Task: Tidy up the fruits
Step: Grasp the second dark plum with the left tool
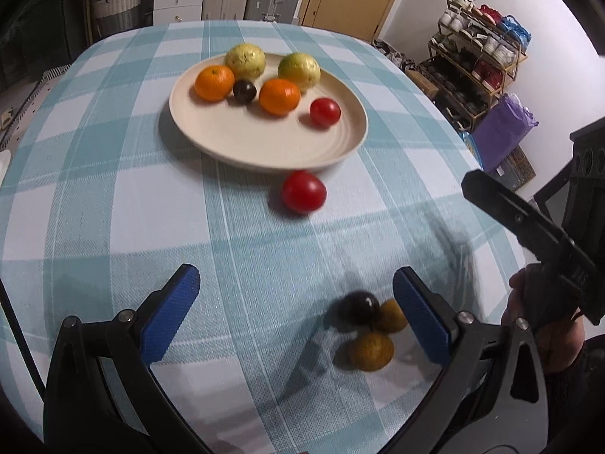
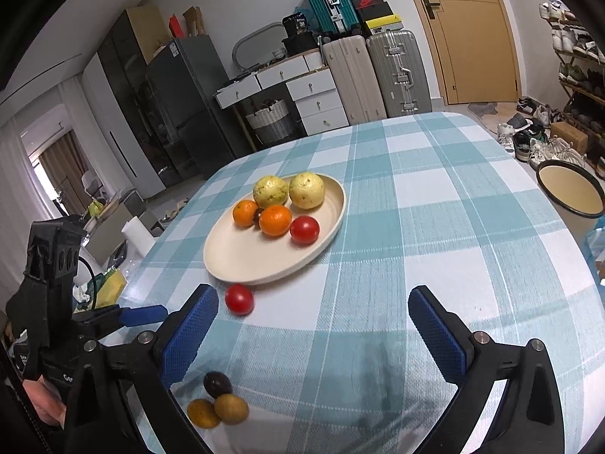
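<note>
Blue-padded fingers (image 1: 185, 302) of left gripper (image 1: 298, 302) and right gripper (image 2: 314, 325): spread, empty. Step: gathering loose fruit; next, likely red tomato (image 1: 303, 192) by cream round plate (image 1: 211, 128) edge.

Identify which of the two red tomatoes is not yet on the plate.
The nearer tomato: it lies on the tablecloth just beside the plate rim, while the other sits on it.

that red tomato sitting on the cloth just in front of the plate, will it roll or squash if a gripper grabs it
The red tomato looks round and smooth, so a sideways nudge would probably send it rolling across the checked tablecloth. Its glossy skin may slip between pads, so a centred grip seems wise. It is likely soft; squeeze gently. It lies just short of the plate rim, a short lift.
</note>
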Demonstrator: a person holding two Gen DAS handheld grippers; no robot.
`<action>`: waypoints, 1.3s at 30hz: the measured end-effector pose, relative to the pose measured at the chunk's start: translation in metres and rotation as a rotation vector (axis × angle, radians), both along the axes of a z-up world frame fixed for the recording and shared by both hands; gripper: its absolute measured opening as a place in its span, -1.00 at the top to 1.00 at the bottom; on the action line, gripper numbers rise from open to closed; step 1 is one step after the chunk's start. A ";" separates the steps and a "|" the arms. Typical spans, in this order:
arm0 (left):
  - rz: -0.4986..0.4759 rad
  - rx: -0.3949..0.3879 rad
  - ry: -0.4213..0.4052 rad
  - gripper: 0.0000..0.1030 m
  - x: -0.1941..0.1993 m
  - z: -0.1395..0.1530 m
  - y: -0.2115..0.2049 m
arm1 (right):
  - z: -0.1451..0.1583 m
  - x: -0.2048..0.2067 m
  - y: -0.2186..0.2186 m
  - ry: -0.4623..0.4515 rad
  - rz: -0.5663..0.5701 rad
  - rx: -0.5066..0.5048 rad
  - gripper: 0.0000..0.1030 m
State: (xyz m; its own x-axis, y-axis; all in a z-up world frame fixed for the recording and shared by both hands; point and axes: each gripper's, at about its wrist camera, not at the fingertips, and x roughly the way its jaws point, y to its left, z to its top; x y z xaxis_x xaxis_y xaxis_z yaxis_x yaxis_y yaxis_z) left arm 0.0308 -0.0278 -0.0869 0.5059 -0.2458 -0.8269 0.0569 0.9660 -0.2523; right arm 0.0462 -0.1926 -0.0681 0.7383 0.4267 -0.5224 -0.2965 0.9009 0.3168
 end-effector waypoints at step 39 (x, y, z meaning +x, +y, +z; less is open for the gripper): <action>-0.183 -0.143 0.076 0.60 -0.003 -0.017 -0.023 | -0.010 -0.002 0.003 0.051 0.029 0.002 -0.99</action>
State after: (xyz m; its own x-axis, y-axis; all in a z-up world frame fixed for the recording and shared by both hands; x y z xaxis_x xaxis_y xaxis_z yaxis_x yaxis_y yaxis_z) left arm 0.0281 -0.0507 -0.1036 0.3800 -0.4449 -0.8110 0.2032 0.8955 -0.3960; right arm 0.0442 -0.1900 -0.0783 0.6981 0.4484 -0.5582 -0.3057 0.8917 0.3339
